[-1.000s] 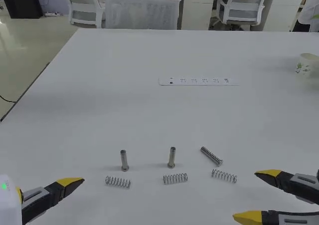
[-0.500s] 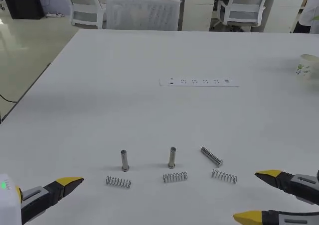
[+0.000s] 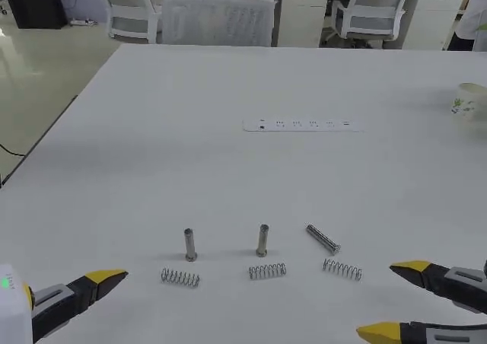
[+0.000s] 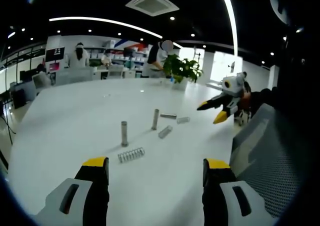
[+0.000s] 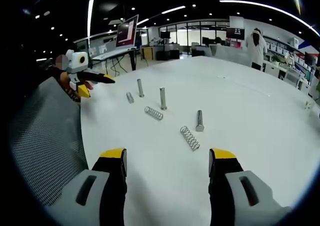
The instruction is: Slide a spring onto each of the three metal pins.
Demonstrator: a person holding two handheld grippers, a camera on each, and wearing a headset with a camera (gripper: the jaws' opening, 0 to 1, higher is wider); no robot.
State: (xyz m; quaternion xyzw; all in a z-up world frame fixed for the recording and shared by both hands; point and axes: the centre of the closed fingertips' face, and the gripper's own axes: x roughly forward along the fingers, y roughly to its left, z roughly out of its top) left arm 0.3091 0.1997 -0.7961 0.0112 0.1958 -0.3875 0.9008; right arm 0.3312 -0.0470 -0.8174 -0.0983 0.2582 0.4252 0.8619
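Springs: three lay flat in a row in the lower middle of the head view, the left spring [image 3: 180, 278], middle spring [image 3: 268, 271] and right spring [image 3: 342, 269], each just below its pin in the frame, none threaded on
Pins: the left pin [image 3: 189, 245] and middle pin [image 3: 262, 240] stood upright; the right pin [image 3: 323, 238] lay on its side, slanting toward the upper left
Change: over the last second nothing had moved on the table [image 3: 228, 169]; springs, pins and both grippers held their places, apart from a slight drift of the camera
Meaning: by my judgement the task had not begun, all three springs were still to be fitted, and the lying pin would likely need steadying
Left gripper [image 4: 155, 163]: jaws spread wide and empty at the lower left of the head view; in its own view the left spring sat just above the gap, left of centre, untouched
Right gripper [image 3: 393, 299]: jaws wide apart, holding nothing, at the lower right; the right spring lay near, up and left of its upper tip
Surroundings: a power strip [image 3: 303, 124] mid-frame, a cup [image 3: 470, 99] at the right edge
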